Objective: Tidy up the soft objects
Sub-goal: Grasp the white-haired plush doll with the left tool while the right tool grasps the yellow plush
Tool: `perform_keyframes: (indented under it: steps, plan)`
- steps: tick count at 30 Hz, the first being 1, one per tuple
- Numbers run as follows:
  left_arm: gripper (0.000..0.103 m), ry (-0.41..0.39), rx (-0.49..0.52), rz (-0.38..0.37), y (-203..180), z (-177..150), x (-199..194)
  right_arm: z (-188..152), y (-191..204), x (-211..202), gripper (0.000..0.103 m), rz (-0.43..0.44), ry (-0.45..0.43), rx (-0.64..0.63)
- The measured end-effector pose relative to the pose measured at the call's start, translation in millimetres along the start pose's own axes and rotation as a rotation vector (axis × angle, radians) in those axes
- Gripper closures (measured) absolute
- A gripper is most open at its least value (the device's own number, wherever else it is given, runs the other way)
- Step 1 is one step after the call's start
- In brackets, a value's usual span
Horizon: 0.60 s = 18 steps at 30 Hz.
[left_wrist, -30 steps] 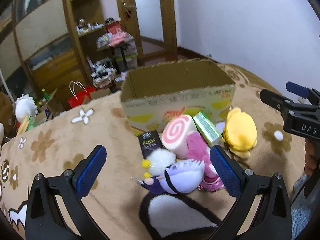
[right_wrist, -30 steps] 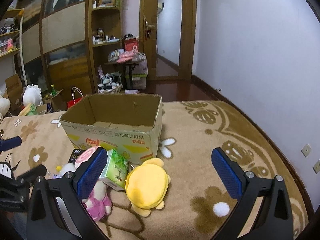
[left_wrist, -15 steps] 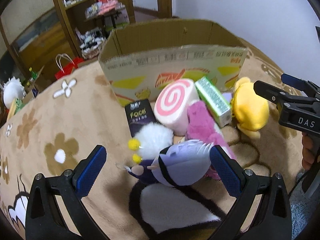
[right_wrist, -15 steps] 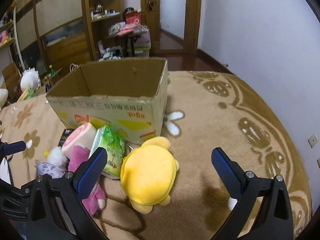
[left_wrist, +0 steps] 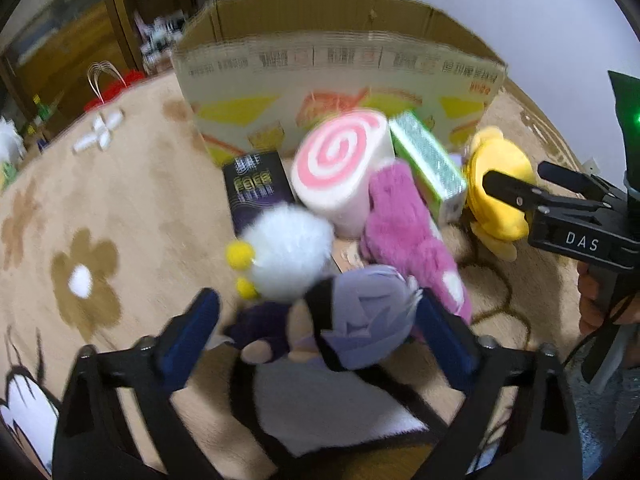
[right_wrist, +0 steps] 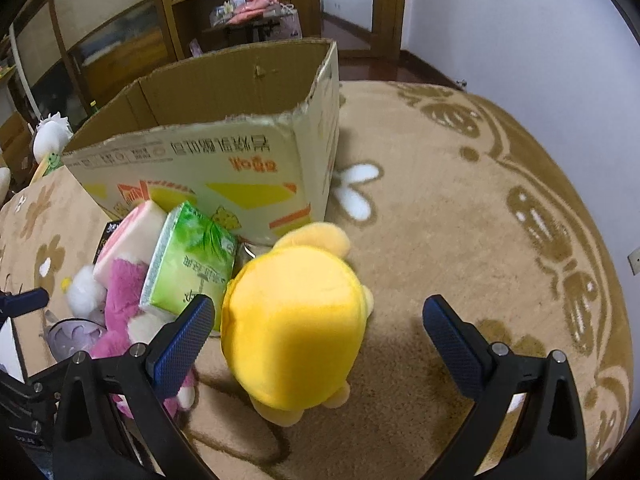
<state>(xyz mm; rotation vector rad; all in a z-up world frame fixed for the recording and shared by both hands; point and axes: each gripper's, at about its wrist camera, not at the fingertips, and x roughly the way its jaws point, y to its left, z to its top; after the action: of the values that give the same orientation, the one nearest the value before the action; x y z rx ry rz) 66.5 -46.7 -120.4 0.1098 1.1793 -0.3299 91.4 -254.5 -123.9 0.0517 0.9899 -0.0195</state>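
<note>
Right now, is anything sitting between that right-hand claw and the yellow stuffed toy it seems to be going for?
Nothing visible. The right gripper is open and the yellow plush lies between its fingers. The green tissue pack leans close by its left finger, and the cardboard box stands just behind.

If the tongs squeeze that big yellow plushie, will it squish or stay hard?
The yellow plushie will probably squish: it looks stuffed and puffy. It is likely light for its size, so the open right tongs should lift it easily. Its rounded body lies flat on the carpet, so a push would likely slide it rather than roll it.
</note>
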Motion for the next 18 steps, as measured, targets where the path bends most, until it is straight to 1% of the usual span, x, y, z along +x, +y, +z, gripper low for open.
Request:
perform_keyframes:
  steps: [1, 2, 4, 6, 7, 10, 13, 15, 18]
  plan:
    - [0.021, 0.028, -0.001, -0.007, 0.1, -1.1, 4.1, -0.5, 0.8, 1.3, 0.000, 0.004, 0.006, -0.003]
    - [0.021, 0.046, 0.004, -0.006, -0.8, -1.7, 7.4, -0.9, 1.9, 2.2, 0.000, 0.007, 0.011, -0.006]
    - [0.022, 0.043, 0.013, 0.000, -2.4, -2.6, 7.2, -2.2, 5.0, 4.9, 0.000, 0.012, 0.028, -0.015]
    - [0.022, 0.053, 0.003, -0.010, -0.2, -2.6, 8.1, -3.4, 7.6, 8.8, 0.002, 0.015, 0.053, -0.023]
    - [0.021, 0.058, 0.002, -0.013, 0.5, -2.7, 9.1, -3.6, 8.4, 9.2, 0.006, 0.019, 0.063, -0.024]
    - [0.020, 0.072, 0.013, 0.000, -0.7, -3.4, 13.2, -4.6, 10.2, 11.4, 0.007, 0.022, 0.078, -0.024]
    - [0.019, 0.080, 0.022, 0.013, -4.8, -0.3, 15.7, -5.3, 10.3, 13.5, 0.013, 0.032, 0.092, -0.026]
    - [0.019, 0.085, 0.021, 0.014, -5.1, -0.7, 16.3, -5.6, 10.1, 17.0, 0.013, 0.034, 0.109, -0.029]
    - [0.015, 0.101, 0.026, 0.027, -10.6, -1.1, 16.2, -6.8, 11.2, 19.2, 0.013, 0.039, 0.123, -0.030]
